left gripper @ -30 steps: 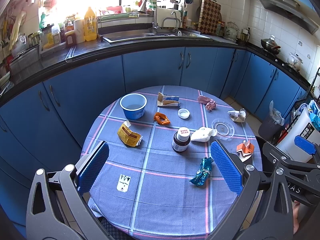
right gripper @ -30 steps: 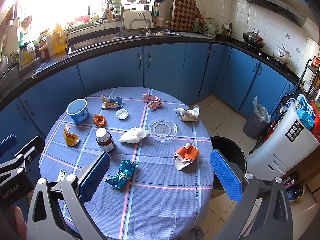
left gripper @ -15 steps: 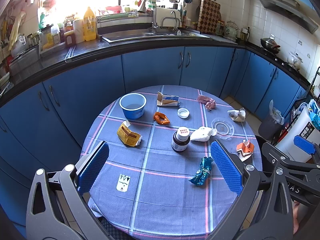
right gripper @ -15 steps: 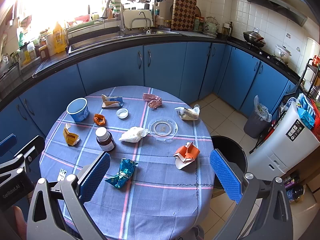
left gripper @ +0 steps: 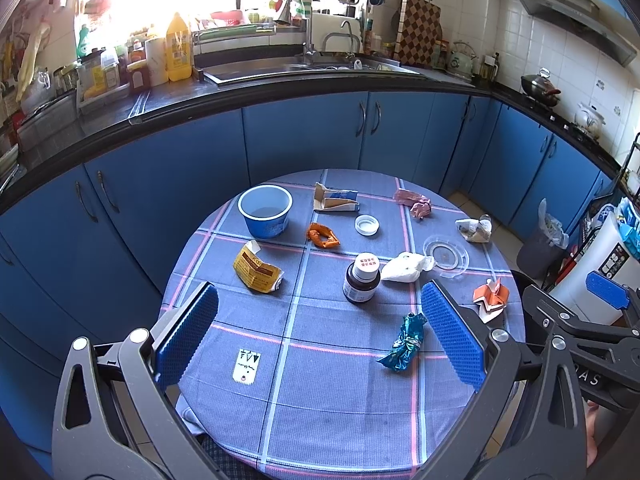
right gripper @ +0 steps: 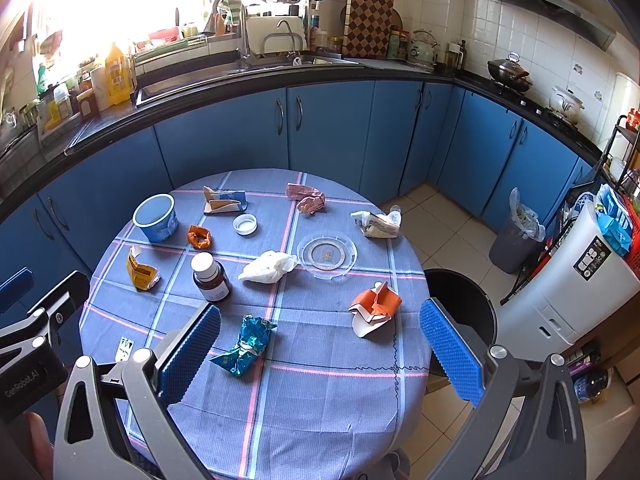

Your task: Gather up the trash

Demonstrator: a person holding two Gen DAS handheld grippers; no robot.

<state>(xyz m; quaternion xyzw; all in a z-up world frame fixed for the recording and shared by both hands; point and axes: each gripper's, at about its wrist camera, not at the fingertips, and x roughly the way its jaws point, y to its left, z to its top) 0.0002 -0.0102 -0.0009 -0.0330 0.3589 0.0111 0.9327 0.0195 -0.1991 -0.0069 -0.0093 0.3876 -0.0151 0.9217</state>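
Both the left tongs (left gripper: 320,332) and the right tongs (right gripper: 320,340) hung wide and empty over the near edge of the round table (right gripper: 320,408), its cloth littered with trash. The teal foil wrapper (right gripper: 243,346) near that edge looked light, crinkly and slippery, best pinched across its twisted middle. The blue cup (right gripper: 156,218) toward the far left edge seemed empty, and the black bin (right gripper: 460,296) stood open beside the right edge.

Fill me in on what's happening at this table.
A person holds two grippers above a round table littered with trash. The left gripper and right gripper are both open and empty, so nothing is picked up yet. A teal wrapper and an orange carton lie nearest; a black bin waits beside the table.
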